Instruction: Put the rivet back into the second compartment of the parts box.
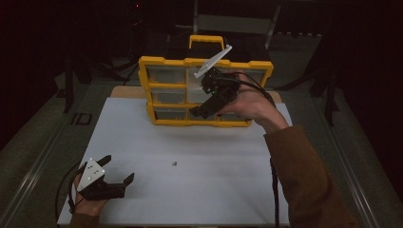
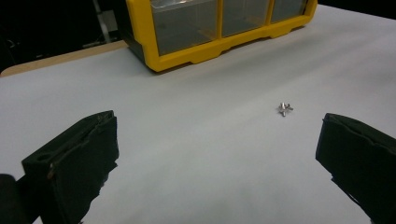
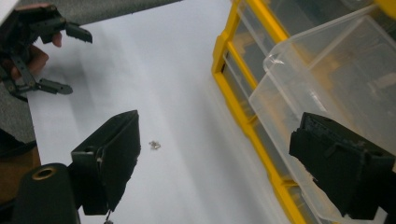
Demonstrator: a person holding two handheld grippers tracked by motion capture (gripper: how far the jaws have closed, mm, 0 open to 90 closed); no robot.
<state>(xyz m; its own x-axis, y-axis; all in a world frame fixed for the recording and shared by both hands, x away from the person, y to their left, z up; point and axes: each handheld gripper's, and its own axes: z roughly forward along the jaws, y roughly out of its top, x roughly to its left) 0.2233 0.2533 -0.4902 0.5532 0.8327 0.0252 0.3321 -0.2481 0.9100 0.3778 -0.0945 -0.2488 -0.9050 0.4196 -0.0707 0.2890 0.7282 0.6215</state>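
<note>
1. My right gripper (image 1: pixel 209 102) was held up at the far side of the tabletop (image 1: pixel 228 190), right in front of the yellow drawer organizer (image 1: pixel 164 61).
2. Its jaws were spread wide with nothing between them; in the right gripper view one jaw stood over bare tabletop and the other over the clear plastic drawer (image 3: pixel 327 88).
3. That drawer was pulled partway out of the organizer's yellow frame, and the nearer jaw overlapped its front edge in that view; I could not tell whether it touched.
4. The organizer stood upright at the far middle of the tabletop, its carry handle (image 1: pixel 206 40) on top and its rows of clear drawers facing me.
5. My left gripper (image 1: pixel 111 173) rested low at the near left corner of the tabletop, well apart from the organizer.
6. Its jaws were also spread wide and empty, lying just above the white surface.
7. A small metal screw (image 2: pixel 284 108) lay alone on the tabletop, near the middle, between my two grippers and to the right of the left one.
8. In the left gripper view the screw sat ahead of the jaws, closer to the right-hand one, touching neither.
</note>
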